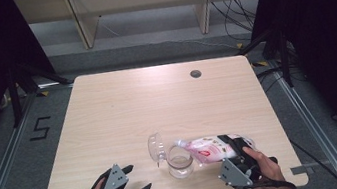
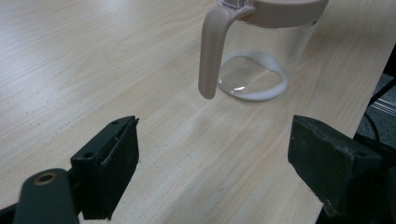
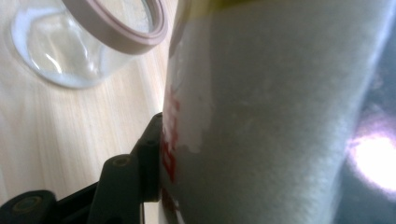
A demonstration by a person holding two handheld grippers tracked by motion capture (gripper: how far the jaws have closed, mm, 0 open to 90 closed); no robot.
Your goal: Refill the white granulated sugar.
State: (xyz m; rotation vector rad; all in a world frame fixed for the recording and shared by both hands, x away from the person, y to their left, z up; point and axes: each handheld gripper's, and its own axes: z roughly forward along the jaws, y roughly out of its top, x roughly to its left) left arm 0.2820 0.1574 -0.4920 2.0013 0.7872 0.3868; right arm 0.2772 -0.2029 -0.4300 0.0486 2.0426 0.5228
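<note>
A clear jar (image 1: 181,166) with a beige rim and handle (image 2: 208,51) stands near the table's front edge, its clear lid (image 1: 155,148) tipped open to the left. A thin layer of white powder (image 2: 261,92) lies in its bottom. My right gripper (image 1: 233,147) is shut on a pink-and-white bag (image 1: 205,148) with red print, held tilted with its mouth over the jar. Up close the bag (image 3: 280,116) hides one jaw; the other finger (image 3: 148,154) presses its side. My left gripper (image 1: 138,178) rests left of the jar, open and holding nothing (image 2: 214,125).
The wooden table (image 1: 157,101) has a round cable hole (image 1: 196,73) at the back right. Its front edge runs just below both hands. Beyond the table stand a pale shelf frame (image 1: 143,7) and loose cables on the floor.
</note>
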